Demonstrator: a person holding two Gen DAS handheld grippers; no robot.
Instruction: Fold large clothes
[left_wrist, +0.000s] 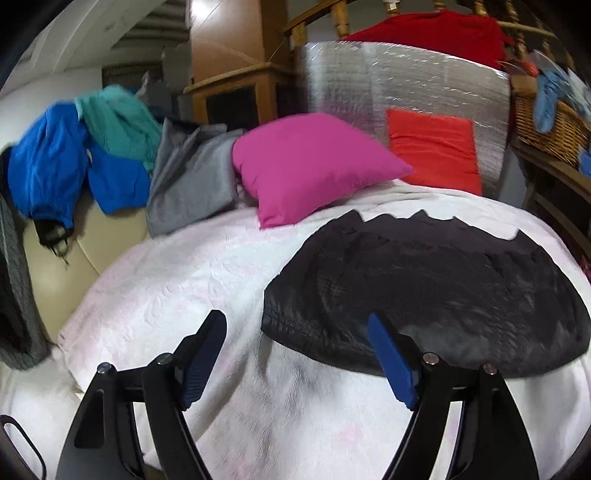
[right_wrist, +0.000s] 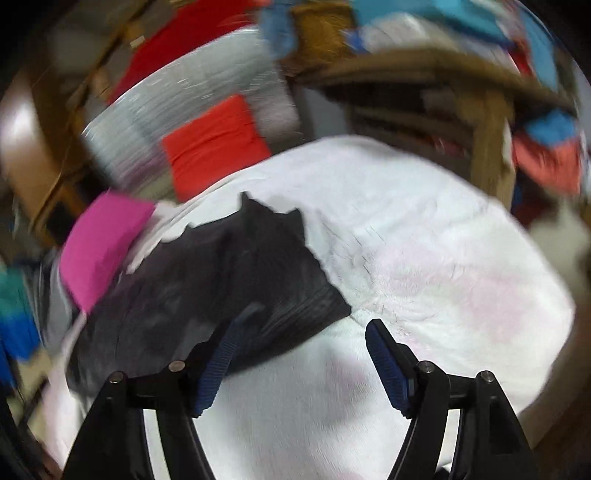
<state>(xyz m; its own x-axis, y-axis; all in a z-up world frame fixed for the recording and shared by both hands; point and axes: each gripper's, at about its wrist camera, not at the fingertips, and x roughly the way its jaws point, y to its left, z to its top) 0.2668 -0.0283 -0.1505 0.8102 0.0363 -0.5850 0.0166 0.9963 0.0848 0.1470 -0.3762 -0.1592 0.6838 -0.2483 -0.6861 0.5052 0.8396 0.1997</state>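
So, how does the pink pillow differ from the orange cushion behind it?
The pink pillow is plump and lies tilted on the white blanket; the orange cushion is flat and stands against the silver sheet. The pink pillow sits nearer the black garment, the orange cushion farther back. Both are plain and square.

White blanket (left_wrist: 177, 295): bare stretches left and right of the black garment (left_wrist: 424, 291). Far edge blocked by pink pillow (left_wrist: 310, 166), red cushion (left_wrist: 436, 147), grey cloth (left_wrist: 188, 184).
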